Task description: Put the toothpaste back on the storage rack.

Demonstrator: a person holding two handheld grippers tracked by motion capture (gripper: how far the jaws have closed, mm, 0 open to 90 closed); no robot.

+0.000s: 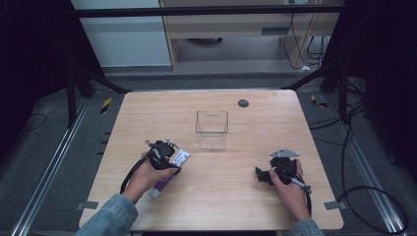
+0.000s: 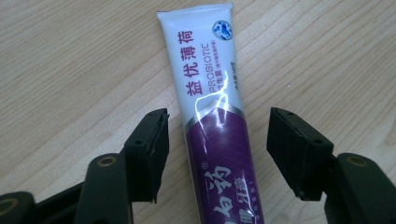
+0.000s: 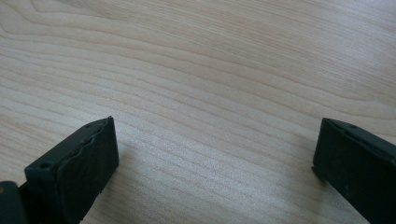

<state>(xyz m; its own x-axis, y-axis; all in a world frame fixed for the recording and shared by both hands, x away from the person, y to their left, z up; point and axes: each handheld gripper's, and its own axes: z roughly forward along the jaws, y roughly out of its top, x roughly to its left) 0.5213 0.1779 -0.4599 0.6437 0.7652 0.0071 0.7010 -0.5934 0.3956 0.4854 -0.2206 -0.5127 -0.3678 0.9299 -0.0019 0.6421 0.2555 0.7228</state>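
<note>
A white and purple toothpaste tube (image 2: 212, 121) lies flat on the wooden table (image 1: 236, 196). In the high view the tube (image 1: 169, 174) lies at the front left, partly under my left hand. My left gripper (image 2: 217, 135) is open, one jaw on each side of the tube, with a gap between each jaw and the tube. At the front right my right gripper (image 1: 263, 175) is held low over the table. In its own view the right gripper (image 3: 215, 154) is wide open over bare wood with nothing between the jaws.
A clear plastic box (image 1: 212, 129) stands open-topped at the middle of the table. A small dark round disc (image 1: 243, 103) sits near the far edge. Black frame bars and cables surround the table.
</note>
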